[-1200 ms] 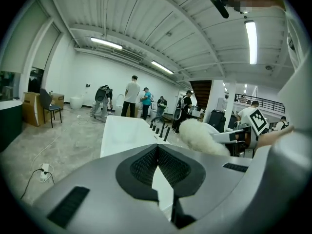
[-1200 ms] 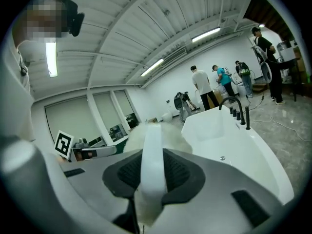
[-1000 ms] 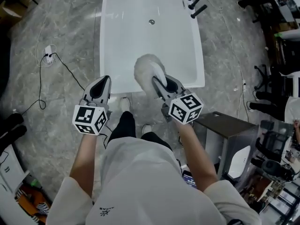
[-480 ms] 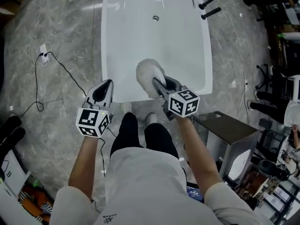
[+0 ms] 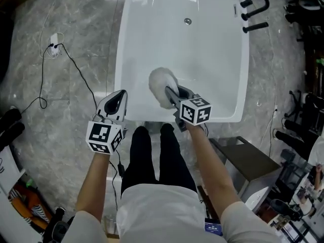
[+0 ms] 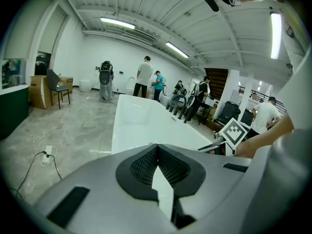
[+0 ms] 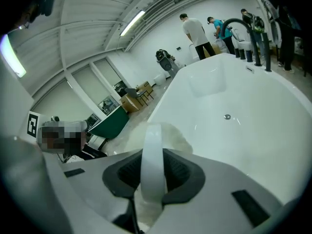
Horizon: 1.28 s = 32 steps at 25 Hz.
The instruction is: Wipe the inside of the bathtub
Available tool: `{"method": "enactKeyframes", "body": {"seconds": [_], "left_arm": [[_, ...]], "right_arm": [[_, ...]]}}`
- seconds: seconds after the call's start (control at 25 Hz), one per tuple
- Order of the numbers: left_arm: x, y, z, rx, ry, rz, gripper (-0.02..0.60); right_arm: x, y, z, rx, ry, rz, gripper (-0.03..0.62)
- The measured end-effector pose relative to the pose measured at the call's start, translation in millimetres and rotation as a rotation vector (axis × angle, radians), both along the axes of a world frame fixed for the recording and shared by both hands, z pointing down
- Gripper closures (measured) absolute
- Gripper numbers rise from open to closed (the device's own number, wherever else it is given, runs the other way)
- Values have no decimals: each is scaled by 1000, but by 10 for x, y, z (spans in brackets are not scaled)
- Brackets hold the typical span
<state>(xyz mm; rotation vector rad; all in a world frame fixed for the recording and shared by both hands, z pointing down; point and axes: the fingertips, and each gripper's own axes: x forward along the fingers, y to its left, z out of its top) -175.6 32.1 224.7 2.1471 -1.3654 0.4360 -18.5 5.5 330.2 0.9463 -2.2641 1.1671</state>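
A white bathtub (image 5: pixel 126 49) lies ahead of me, its drain (image 5: pixel 188 21) near the far end. My right gripper (image 5: pixel 169 93) is shut on the white handle (image 7: pixel 152 160) of a fluffy white scrubbing pad (image 5: pixel 161 84), which hangs over the tub's near end. In the right gripper view the pad (image 7: pixel 178 136) shows beyond the jaws, above the tub floor (image 7: pixel 253 130). My left gripper (image 5: pixel 115 101) is shut and holds nothing; it sits by the tub's near left corner, outside the rim. In the left gripper view the tub rim (image 6: pixel 127 130) runs away ahead of the shut left gripper (image 6: pixel 157 167).
Black taps (image 5: pixel 251 9) stand at the tub's far right edge. A cable and plug block (image 5: pixel 54 50) lie on the marble floor to the left. A dark cabinet (image 5: pixel 248 161) stands to my right. Several people (image 6: pixel 145 77) stand far off beyond the tub.
I have stepped closer to the tub, so it fills more of the head view. The right gripper with the pad now reaches further over the near end. The left gripper stays shut.
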Motion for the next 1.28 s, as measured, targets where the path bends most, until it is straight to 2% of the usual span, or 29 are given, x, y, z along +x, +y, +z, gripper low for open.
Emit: {"method": "enactKeyframes", "body": {"seconds": [0.28, 0.48, 0.84, 1.04, 1.28], "left_arm": [[-64, -32, 517, -22, -11, -98, 574], [-38, -82, 766, -25, -17, -132, 575], [313, -408, 1344, -103, 11, -18, 574], [282, -670, 1679, -112, 0, -7, 575], [340, -739, 2120, -159, -17, 1, 575]], "right_arm": [[-235, -128, 516, -20, -3, -115, 499], [-377, -154, 1003, -68, 32, -177, 497], [-400, -266, 1955, -168, 121, -201, 499], [-487, -271, 2529, -238, 209, -283, 499], [-453, -152, 3173, -337, 251, -292, 497]]}}
